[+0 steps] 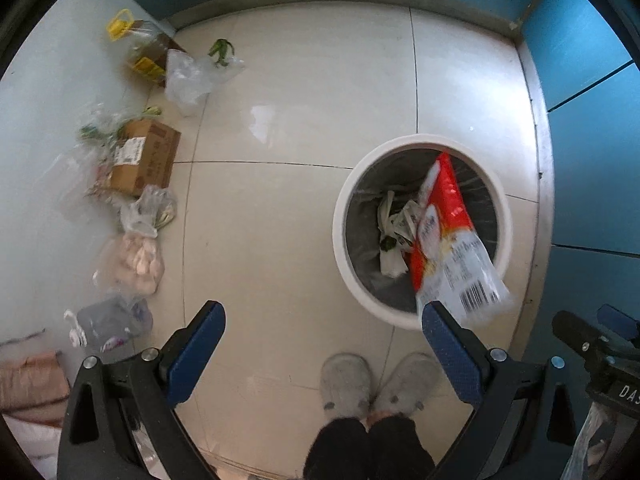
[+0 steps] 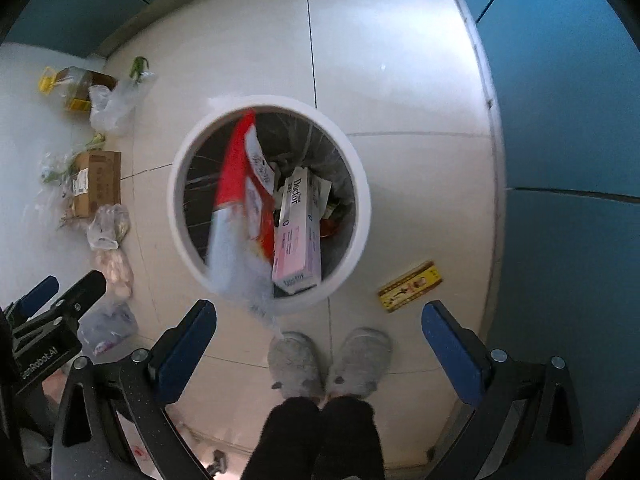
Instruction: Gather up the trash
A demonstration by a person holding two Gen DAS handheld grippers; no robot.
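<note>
1. Tilting over the white bin (image 1: 340, 236) at right of frame, a blurred red-and-clear wrapper (image 1: 448, 216) shows a barcode.
2. Left gripper (image 1: 324, 344) and right gripper (image 2: 320, 344) gape wide, gripping nothing.

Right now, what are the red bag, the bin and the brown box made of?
Red bag: likely thin plastic film, glossy and crinkly, printed barcode. Bin: probably smooth white plastic, with a clear liner. Brown box: cardboard, matte, with a paper label.

Glossy cream floor tiles (image 1: 304, 92) meet teal wall panels (image 1: 592, 128).
</note>
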